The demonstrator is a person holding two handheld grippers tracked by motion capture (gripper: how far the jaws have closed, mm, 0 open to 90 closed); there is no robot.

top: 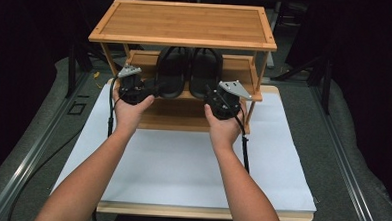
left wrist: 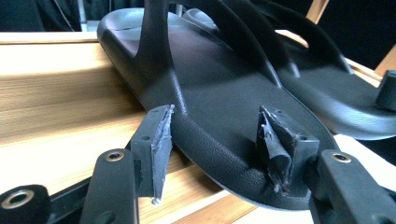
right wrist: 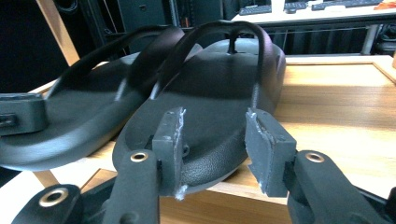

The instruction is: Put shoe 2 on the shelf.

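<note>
Black rubbery sandals [top: 188, 72] sit mid-frame on the bamboo rack's [top: 184, 23] middle shelf, likely light and flexible. Left gripper [left wrist: 217, 140] and right gripper [right wrist: 212, 144] straddle the heel edges, jaws apart.

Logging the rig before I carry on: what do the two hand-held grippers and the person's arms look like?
Both are black. The left hand-held gripper and right hand-held gripper each carry a grey three-cornered plate on top and trail a black cable. Each has two black jaws with round metal-ringed holes and worn grey pads, frayed at the edges. The forearms are bare; no sleeves, gloves or jewellery show.
</note>
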